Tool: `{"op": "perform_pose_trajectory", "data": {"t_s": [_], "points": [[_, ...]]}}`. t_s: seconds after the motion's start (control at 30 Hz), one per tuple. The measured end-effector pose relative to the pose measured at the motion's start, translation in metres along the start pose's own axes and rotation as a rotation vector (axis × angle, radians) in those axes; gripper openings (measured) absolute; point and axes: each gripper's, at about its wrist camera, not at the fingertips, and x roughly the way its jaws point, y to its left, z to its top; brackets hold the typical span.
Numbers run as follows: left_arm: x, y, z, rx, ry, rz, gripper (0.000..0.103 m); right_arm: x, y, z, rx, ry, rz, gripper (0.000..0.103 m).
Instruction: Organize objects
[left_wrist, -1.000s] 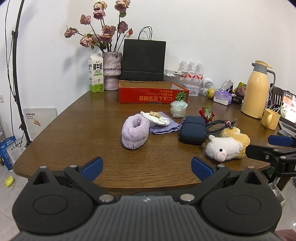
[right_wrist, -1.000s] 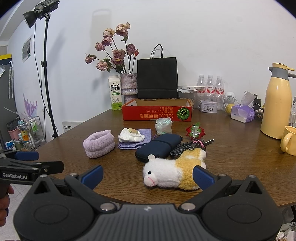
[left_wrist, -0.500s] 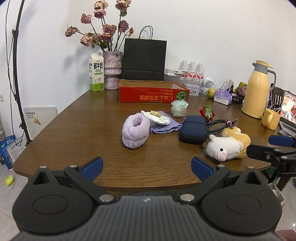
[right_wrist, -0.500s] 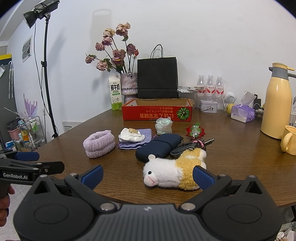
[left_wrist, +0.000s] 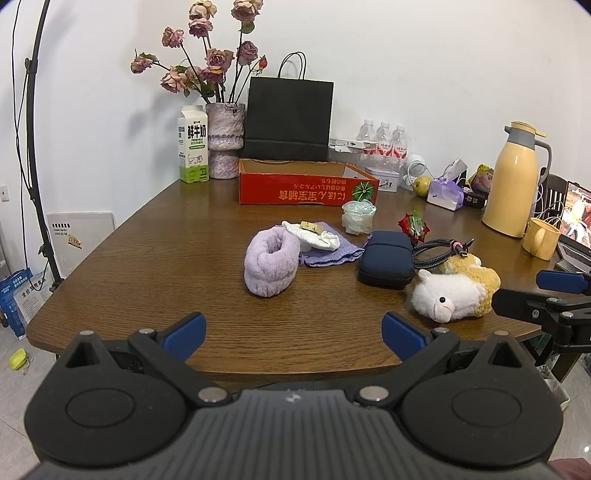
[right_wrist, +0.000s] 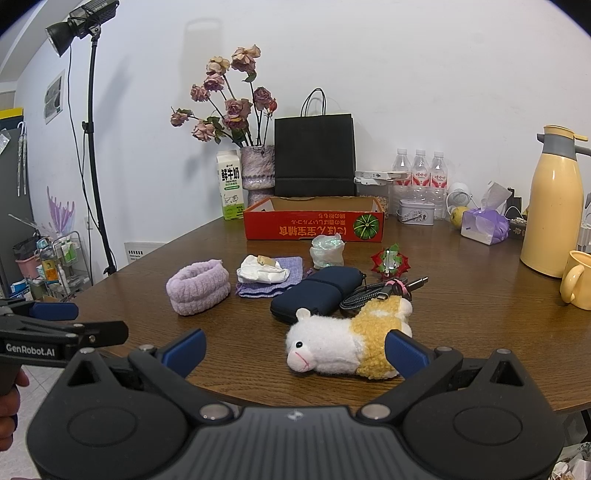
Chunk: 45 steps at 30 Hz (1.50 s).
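Claws both held level at the surface (left_wrist: 147, 258) edge, spread wide and empty: left claw (left_wrist: 293, 328), right claw (right_wrist: 295, 349) facing the plush alpaca (right_wrist: 347, 343).

On the table (left_wrist: 147, 280), the box (left_wrist: 306, 188) stands at the back, with the bag (left_wrist: 290, 118) behind it and the vase (left_wrist: 224, 140) and carton (left_wrist: 192, 146) to its left. Before the box lie the headband (left_wrist: 271, 260), then the pouch (left_wrist: 330, 249) bearing a wad (left_wrist: 314, 236), the case (left_wrist: 386, 258) and cable (left_wrist: 439, 251) rightward. The plush (left_wrist: 454, 290) lies nearest, right of the case. The jug (left_wrist: 513, 181) and mug (left_wrist: 541, 238) stand far right.
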Motion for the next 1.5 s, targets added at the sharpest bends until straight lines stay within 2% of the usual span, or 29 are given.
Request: {"op": "perform_pose_trajectory", "data": {"t_s": [1.5], "points": [[0.0026,0.0030,0.0014,-0.015,-0.006,-0.003,0.103,-0.0006,0.0023,-0.0011,-0.002,0.002,-0.005,0.103]]}}
